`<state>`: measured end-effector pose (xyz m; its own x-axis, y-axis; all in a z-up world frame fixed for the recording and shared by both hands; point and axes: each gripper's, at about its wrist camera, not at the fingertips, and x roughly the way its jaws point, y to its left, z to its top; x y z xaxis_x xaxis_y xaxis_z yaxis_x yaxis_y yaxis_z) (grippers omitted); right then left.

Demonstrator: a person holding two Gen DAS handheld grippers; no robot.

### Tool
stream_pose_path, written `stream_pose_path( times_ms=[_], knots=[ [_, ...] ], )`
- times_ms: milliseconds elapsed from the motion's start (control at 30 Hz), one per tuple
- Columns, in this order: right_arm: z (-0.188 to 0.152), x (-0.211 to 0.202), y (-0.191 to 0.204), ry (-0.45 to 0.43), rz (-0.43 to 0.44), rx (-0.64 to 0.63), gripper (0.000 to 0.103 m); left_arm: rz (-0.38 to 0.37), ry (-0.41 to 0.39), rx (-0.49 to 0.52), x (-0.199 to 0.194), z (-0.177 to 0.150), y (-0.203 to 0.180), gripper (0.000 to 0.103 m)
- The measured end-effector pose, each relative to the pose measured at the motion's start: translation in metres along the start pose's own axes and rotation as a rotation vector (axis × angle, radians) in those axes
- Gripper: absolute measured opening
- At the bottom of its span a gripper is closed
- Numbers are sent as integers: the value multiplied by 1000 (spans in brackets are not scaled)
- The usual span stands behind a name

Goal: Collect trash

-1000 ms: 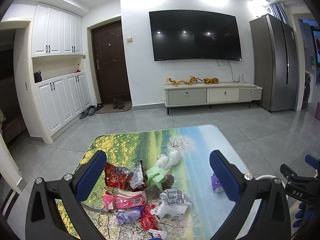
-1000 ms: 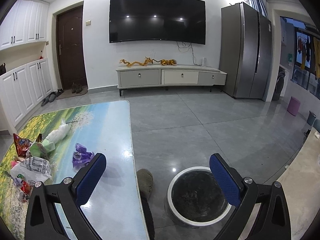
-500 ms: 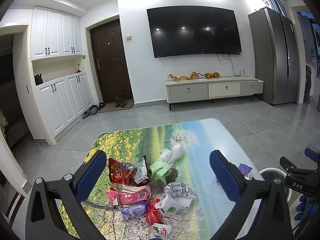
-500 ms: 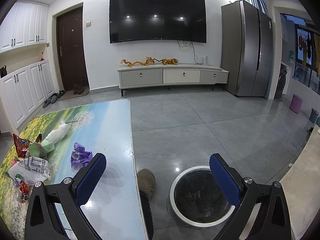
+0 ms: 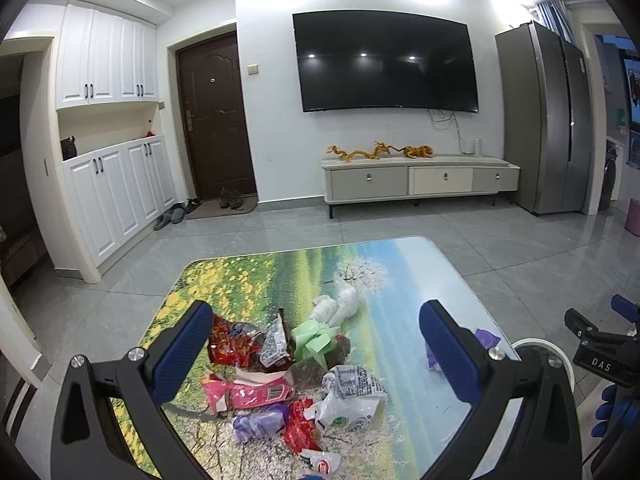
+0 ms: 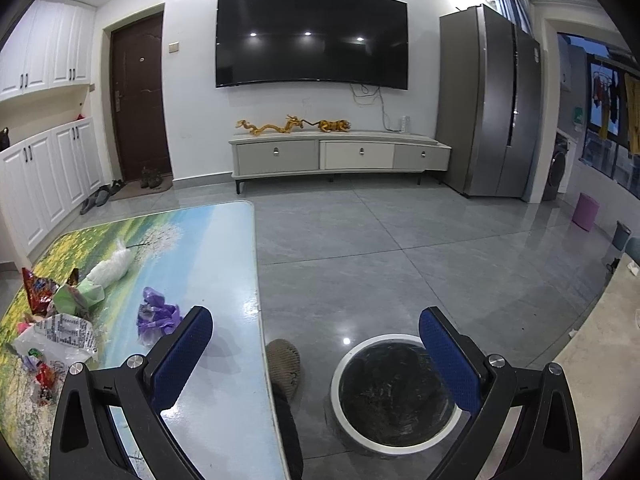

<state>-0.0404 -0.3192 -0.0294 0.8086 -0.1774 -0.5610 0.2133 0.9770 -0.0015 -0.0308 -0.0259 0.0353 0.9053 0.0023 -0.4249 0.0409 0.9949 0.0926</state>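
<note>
- Hovering both tools above the bench (image 5: 400,264), you are sitting at the start of a pick: no wrapper is in either claw yet, so the step in hand looks like choosing a first piece of trash.
- Your left claw (image 5: 316,354) is standing wide open and empty, its blue pads framing the trash pile (image 5: 288,376) in the lower middle of the left wrist frame without touching it.
- Lying in that pile are a red snack bag (image 5: 230,340), a pink wrapper (image 5: 248,394), a green plastic knot (image 5: 314,338) and a white printed bag (image 5: 352,388), all crowded together and partly overlapping.
- Your right claw (image 6: 316,354) is also gaping wide and holding nothing, pointing past the bench edge toward the round bin (image 6: 394,394) on the floor at the lower middle of the right wrist frame.
- A purple plastic scrap (image 6: 156,314) is lying alone near the left pad of the right claw, well apart from the pile.
- For the next move, you are probably best lowering one claw onto a single loose piece, closing on a crumpled fold, then carrying it over the bin; thin film may slip, so grip a bunched part.
</note>
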Motion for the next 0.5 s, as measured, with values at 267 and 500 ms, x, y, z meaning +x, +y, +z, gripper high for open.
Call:
stream_pose_path(
  times_ms=[267, 500],
  knots=[
    [12, 6, 9, 18, -75, -5, 103, -91, -1, -18, 22, 0, 17, 103],
    [24, 8, 19, 1, -95, 22, 103, -114, 18, -16, 28, 0, 38, 103]
  ],
)
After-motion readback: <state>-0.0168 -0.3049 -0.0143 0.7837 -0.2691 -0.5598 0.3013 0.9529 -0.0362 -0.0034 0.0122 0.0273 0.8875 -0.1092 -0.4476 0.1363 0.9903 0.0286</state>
